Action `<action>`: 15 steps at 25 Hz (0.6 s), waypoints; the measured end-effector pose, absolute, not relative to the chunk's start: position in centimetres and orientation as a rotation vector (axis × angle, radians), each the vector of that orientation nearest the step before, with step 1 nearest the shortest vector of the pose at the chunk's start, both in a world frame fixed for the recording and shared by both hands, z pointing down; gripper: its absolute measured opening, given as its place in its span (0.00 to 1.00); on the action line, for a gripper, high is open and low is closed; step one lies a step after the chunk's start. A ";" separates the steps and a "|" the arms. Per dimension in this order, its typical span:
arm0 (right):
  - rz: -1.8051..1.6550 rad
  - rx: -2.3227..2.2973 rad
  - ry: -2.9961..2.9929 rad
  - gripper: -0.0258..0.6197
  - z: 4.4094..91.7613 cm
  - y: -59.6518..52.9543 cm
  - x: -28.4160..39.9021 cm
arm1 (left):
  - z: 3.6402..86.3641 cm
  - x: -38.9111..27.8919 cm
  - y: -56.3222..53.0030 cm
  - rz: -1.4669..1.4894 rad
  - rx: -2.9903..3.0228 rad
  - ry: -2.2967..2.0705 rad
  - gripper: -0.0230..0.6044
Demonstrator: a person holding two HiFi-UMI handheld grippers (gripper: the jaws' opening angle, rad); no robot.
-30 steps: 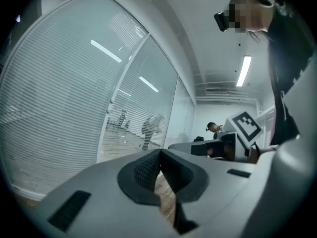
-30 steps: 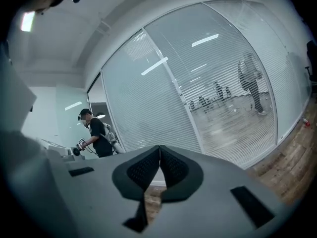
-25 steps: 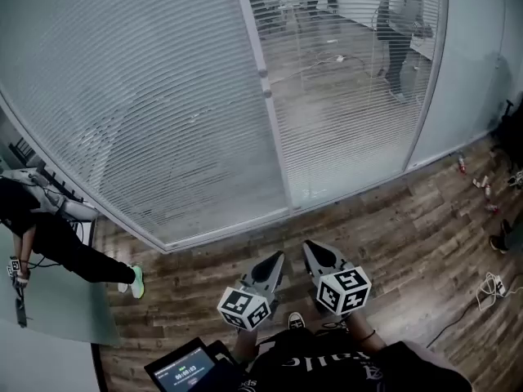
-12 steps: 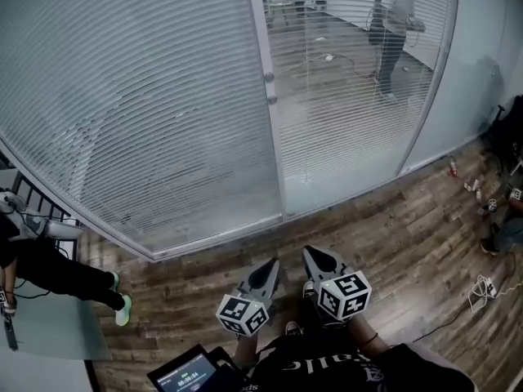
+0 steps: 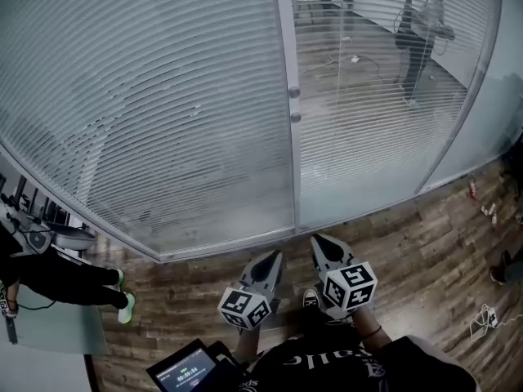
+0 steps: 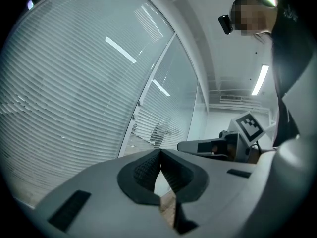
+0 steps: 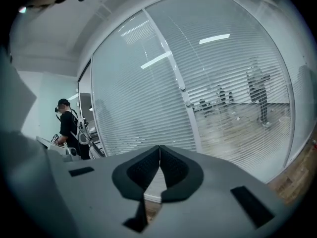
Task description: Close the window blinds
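Observation:
A glass wall carries the window blinds. The left pane's blinds [image 5: 163, 113] look nearly opaque. The right pane's blinds [image 5: 384, 96] have open slats, with a room showing through. A white mullion [image 5: 294, 162] between the panes bears two small knobs [image 5: 292, 93]. My left gripper [image 5: 276, 256] and right gripper [image 5: 317, 240] are held low, side by side, pointing at the wall's foot and well short of it. Both are shut with nothing between the pads. In the left gripper view my left gripper [image 6: 160, 151] faces the blinds [image 6: 74, 93]; my right gripper [image 7: 159, 147] faces the mullion [image 7: 181, 90].
A person [image 5: 57, 276] in dark clothes bends over gear at the left, by a green mat [image 5: 49, 333]. Another person [image 5: 417, 47] stands beyond the glass. A small screen [image 5: 184, 370] hangs at my waist. Cable [image 5: 482, 317] and small bottles [image 5: 489, 211] lie on the wood floor, right.
The view has swung left, so the mullion and its knobs now sit further right in the frame. The person at the left has drifted toward the edge. Both grippers stay low and shut.

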State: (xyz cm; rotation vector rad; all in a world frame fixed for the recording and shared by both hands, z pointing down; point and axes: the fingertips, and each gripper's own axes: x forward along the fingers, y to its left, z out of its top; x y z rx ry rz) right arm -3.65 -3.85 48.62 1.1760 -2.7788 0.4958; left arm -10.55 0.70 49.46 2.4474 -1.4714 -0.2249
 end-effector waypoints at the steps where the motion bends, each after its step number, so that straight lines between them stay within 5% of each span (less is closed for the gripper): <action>1: 0.488 1.169 -2.785 0.07 48.4 -5.4 -3.7 | 49.2 -10.4 -0.9 -0.227 2.451 -1.477 0.04; 15: 0.304 1.086 -2.813 0.07 47.2 -21.4 -4.3 | 48.1 -8.6 -15.2 -0.148 2.473 -1.513 0.04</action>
